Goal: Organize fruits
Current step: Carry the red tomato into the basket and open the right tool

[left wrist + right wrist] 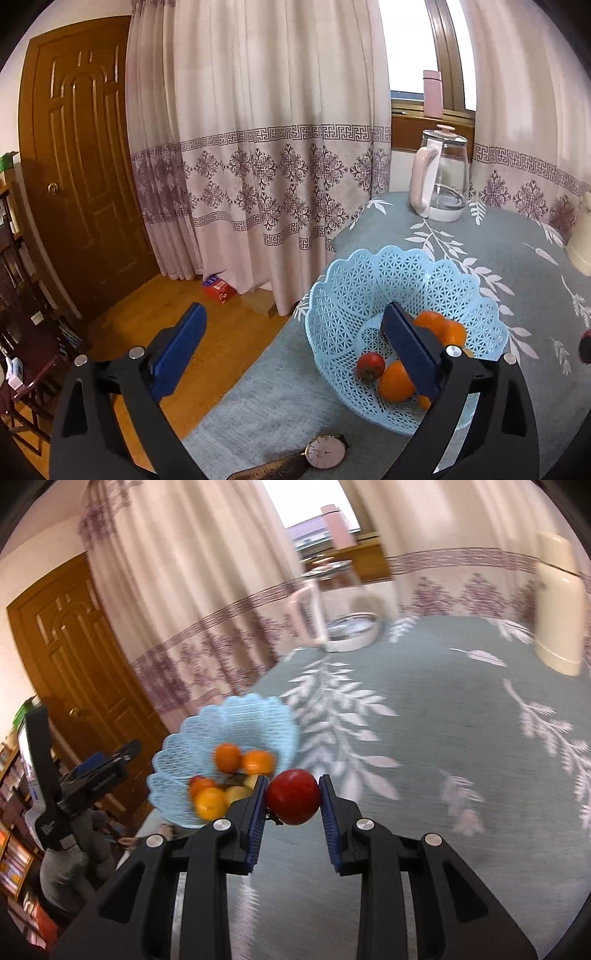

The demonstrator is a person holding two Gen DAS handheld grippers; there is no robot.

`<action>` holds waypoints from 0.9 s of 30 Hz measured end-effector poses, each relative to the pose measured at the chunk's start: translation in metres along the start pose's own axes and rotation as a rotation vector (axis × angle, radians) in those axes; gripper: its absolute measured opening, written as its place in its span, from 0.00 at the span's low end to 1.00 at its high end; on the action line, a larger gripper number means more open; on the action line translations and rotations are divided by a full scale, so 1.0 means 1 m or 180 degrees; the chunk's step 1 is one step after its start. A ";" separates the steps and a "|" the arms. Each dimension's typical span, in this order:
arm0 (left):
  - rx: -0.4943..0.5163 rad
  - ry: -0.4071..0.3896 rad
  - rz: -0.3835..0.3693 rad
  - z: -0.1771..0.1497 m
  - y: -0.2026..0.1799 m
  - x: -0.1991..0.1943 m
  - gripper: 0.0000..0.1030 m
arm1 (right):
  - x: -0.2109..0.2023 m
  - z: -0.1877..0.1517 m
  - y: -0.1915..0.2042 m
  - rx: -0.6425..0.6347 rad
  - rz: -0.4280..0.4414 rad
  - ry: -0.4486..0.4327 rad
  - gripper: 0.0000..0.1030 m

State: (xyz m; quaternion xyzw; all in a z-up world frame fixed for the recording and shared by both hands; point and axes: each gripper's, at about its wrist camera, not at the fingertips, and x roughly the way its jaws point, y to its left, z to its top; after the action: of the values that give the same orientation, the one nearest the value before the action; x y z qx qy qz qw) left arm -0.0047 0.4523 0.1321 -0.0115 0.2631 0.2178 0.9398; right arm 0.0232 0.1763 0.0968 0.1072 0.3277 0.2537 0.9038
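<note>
A light blue lattice basket (369, 280) sits near the table's left edge and holds several oranges (395, 382) and a small red fruit (370, 365). In the right wrist view the same basket (255, 716) also shows yellowish fruit (236, 794) beside the oranges (227, 757). My right gripper (292, 797) is shut on a red round fruit (293, 795), held above the tablecloth just right of the basket. My left gripper (295, 328) hangs open with nothing between its blue pads, its right finger over the basket.
A wristwatch (321, 452) lies at the table's front edge. A glass kettle with a pink handle (439, 177) stands at the back, a cream jug (559, 605) at the right. The grey leaf-print tablecloth (424, 738) spreads right. Beyond the left edge is wooden floor (177, 332).
</note>
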 end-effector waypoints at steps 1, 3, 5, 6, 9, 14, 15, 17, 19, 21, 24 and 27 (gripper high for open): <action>-0.0014 0.0001 0.0005 0.001 0.002 0.001 0.95 | 0.003 0.001 0.008 -0.0032 0.0038 0.0008 0.28; -0.0082 0.0018 0.0002 0.002 0.009 0.002 0.95 | 0.011 0.003 0.026 -0.0101 0.0115 0.0028 0.28; -0.0166 0.0029 0.0002 0.004 0.016 0.003 0.95 | 0.020 0.004 0.044 -0.0188 0.0179 0.0057 0.28; -0.0197 0.0027 0.0025 0.004 0.020 0.004 0.95 | 0.025 0.004 0.052 -0.0221 0.0210 0.0075 0.28; -0.0224 0.0003 0.0128 0.006 0.027 0.005 0.95 | 0.040 0.003 0.069 -0.0299 0.0273 0.0143 0.28; -0.0290 0.0003 0.0098 0.007 0.035 0.005 0.95 | 0.066 -0.003 0.096 -0.0415 0.0343 0.0303 0.28; -0.0293 -0.0003 0.0108 0.007 0.036 0.005 0.95 | 0.069 -0.004 0.100 -0.0433 0.0351 0.0323 0.28; -0.0307 -0.0004 0.0100 0.007 0.037 0.006 0.95 | 0.075 -0.005 0.105 -0.0461 0.0355 0.0353 0.28; -0.0340 0.0004 0.0103 0.007 0.040 0.008 0.95 | 0.080 -0.007 0.109 -0.0481 0.0356 0.0381 0.28; -0.0374 0.0018 0.0117 0.007 0.044 0.010 0.95 | 0.084 -0.007 0.111 -0.0486 0.0360 0.0407 0.29; -0.0409 0.0038 0.0135 0.008 0.048 0.013 0.95 | 0.088 -0.008 0.113 -0.0508 0.0362 0.0434 0.29; -0.0410 0.0040 0.0151 0.008 0.050 0.015 0.95 | 0.089 -0.009 0.112 -0.0502 0.0372 0.0454 0.29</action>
State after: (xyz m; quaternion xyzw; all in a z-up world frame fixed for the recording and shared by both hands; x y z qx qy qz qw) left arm -0.0099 0.5044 0.1365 -0.0671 0.2546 0.2565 0.9300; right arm 0.0327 0.3189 0.0824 0.0363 0.3634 0.3379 0.8674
